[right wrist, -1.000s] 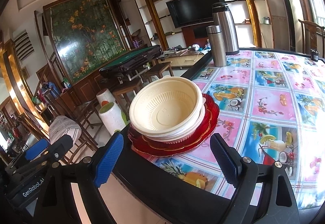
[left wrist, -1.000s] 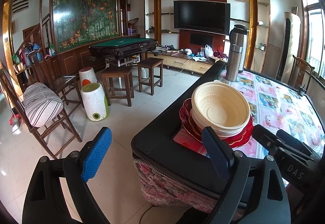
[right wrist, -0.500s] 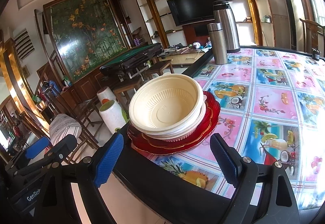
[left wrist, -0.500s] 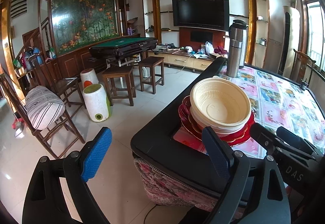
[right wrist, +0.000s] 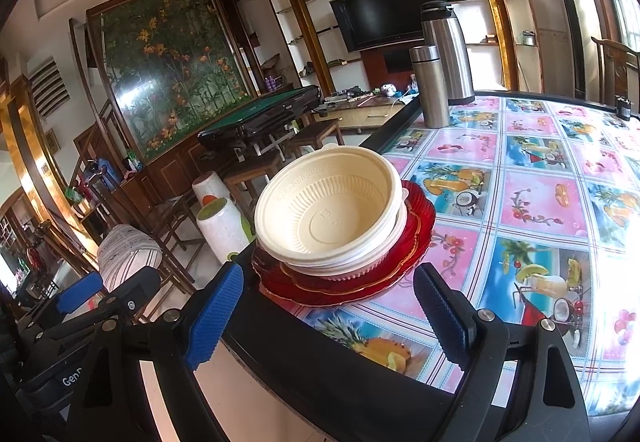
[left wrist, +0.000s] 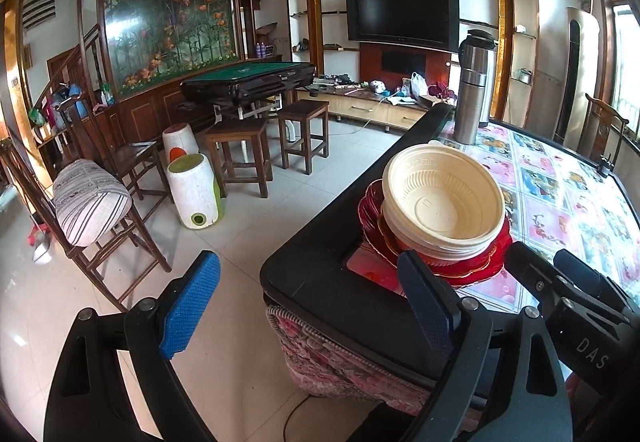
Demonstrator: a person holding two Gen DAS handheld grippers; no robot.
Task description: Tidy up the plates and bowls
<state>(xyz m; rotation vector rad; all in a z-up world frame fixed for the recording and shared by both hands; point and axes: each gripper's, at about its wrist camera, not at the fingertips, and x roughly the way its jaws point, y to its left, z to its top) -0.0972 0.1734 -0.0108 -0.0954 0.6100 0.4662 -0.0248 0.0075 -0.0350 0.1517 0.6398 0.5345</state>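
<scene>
The bowls [right wrist: 328, 209] are nested on the stacked plates [right wrist: 416, 238] near the left front corner of the surface [right wrist: 540, 201], while two flasks [right wrist: 430, 85] are stood side by side farther back along its left edge, well apart from the stack.

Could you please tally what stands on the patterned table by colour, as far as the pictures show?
Cream bowl stack: 1, bowl count unclear
Red plate stack: 1, plate count unclear
Steel flasks: 2
Total: 4
</scene>
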